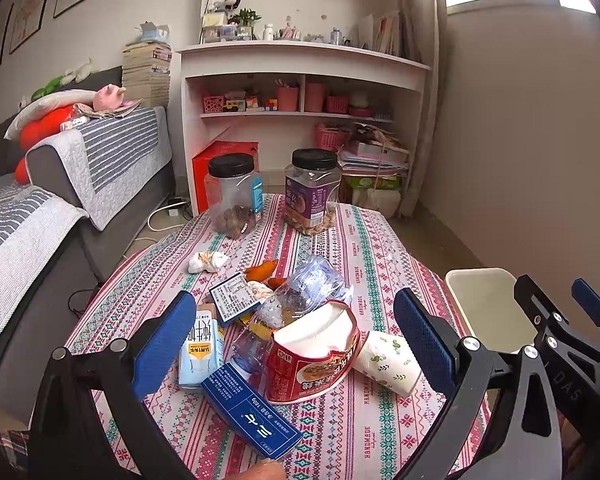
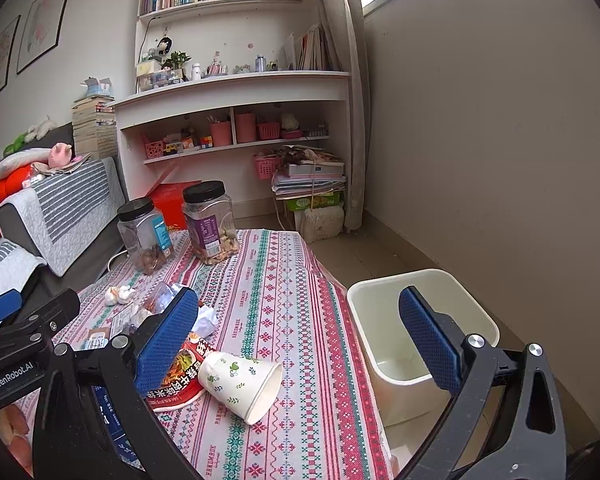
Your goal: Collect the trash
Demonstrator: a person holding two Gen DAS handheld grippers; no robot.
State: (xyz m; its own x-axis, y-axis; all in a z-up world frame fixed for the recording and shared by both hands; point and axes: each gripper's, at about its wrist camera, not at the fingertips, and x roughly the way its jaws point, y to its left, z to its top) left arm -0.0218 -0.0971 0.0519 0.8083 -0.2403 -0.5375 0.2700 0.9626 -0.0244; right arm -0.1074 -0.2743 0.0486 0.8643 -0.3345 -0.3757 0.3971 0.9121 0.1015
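Both grippers stand with jaws spread wide, holding nothing. Left gripper [image 1: 296, 332] hovers over the trash pile: red noodle bowl [image 1: 314, 364], milk carton [image 1: 201, 350], blue box [image 1: 250, 410]. Right gripper [image 2: 300, 338] hangs over the tipped paper cup [image 2: 240, 384], beside the white bin [image 2: 384, 364] standing off the table [image 2: 296, 280] edge.

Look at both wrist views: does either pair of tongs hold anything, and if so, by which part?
Nothing is held. The left tongs stand open above the trash pile, and the right tongs stand open between the paper cup and the bin.

Daylit, sharp — fisheye-warped edges.
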